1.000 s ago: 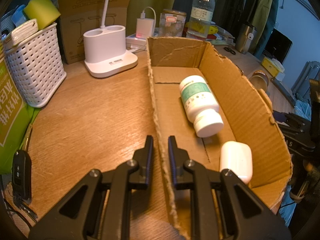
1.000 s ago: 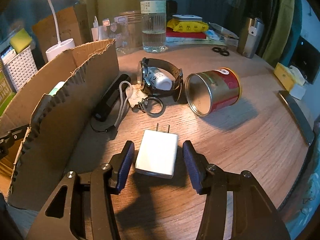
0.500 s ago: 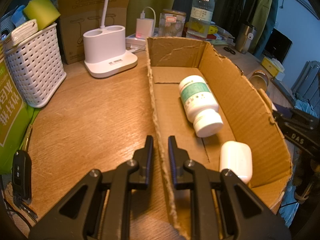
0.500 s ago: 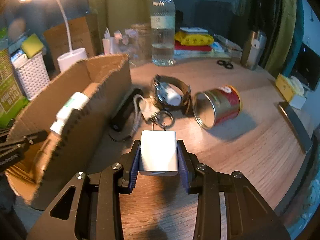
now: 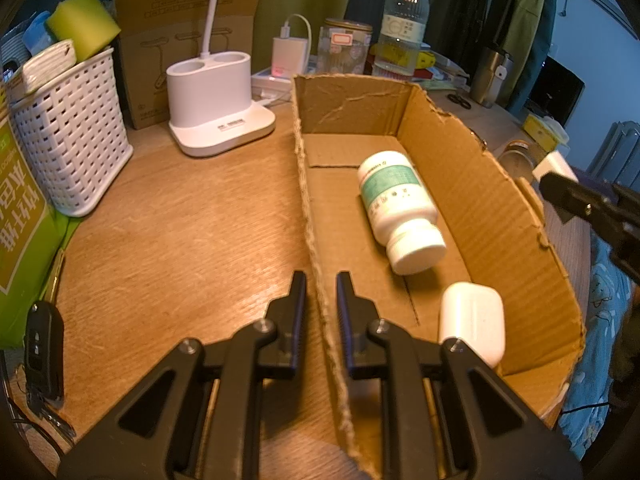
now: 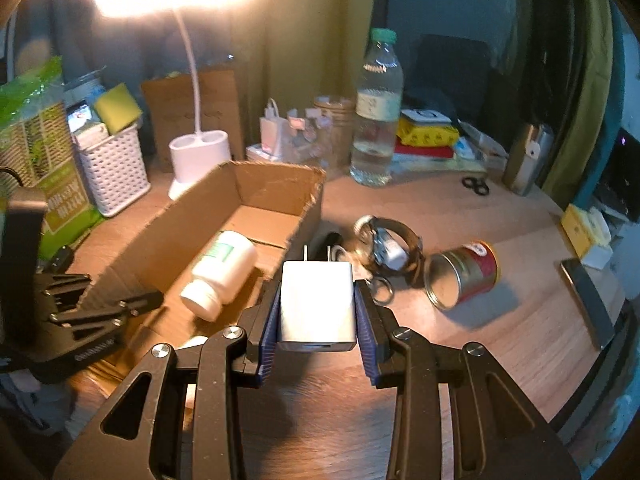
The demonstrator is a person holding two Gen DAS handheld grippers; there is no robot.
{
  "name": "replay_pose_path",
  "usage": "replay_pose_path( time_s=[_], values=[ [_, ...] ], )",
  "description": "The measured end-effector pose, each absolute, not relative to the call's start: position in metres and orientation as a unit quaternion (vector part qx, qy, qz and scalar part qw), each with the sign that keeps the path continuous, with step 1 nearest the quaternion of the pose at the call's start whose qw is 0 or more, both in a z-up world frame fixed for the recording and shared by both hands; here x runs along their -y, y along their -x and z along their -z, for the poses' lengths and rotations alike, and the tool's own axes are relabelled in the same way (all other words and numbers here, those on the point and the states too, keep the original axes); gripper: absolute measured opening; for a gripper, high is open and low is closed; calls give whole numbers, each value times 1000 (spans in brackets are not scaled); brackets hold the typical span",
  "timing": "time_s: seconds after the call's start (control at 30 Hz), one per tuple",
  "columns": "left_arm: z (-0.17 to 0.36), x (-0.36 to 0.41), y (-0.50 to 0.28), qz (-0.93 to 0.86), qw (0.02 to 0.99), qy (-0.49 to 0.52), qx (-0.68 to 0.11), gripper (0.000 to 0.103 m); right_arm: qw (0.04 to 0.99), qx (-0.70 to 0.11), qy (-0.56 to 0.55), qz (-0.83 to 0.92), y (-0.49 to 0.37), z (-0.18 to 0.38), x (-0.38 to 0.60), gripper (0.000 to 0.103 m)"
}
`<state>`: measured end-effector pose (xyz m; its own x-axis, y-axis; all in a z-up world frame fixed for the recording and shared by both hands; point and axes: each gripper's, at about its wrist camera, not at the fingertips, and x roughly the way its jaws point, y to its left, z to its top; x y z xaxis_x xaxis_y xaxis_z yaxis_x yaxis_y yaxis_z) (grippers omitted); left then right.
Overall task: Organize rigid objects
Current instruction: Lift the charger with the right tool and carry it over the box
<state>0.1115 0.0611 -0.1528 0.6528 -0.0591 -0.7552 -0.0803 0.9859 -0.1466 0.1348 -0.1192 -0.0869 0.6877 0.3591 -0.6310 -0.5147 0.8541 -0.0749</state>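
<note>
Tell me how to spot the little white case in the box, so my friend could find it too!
Find the long brown cardboard box on the wooden table. Inside lie two white things: a white plastic pill bottle with a green label and, nearer the left gripper, a small smooth white rounded case. The case has no label and no cap.

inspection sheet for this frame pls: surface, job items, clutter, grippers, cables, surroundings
Surface: round wooden table, lamp-lit.
Job's things: cardboard box holding a pill bottle on its side and a white earbud case; white wall charger in the right gripper; watch, keyring, tipped tin can lie outside the box.
Clutter: white basket, desk lamp base, water bottle, car key.
Grippers: left gripper straddles the box's wall, narrow gap; right gripper shut on the charger.
Cables: white cable on a plugged-in adapter.
Surroundings: hanging clothes.
</note>
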Motion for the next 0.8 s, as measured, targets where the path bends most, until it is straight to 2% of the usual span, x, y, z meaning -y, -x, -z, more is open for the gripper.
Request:
replay_pose_path(
  time_s=[0.3,0.8],
  values=[
    [153,-61,-111,-6,905,84,-417,16,904,-300,136,-272,-121,78,92,37],
    [153,-61,-112,-6,905,84,-417,16,885,-313,154,-308,-113,94,62,37]
  ],
)
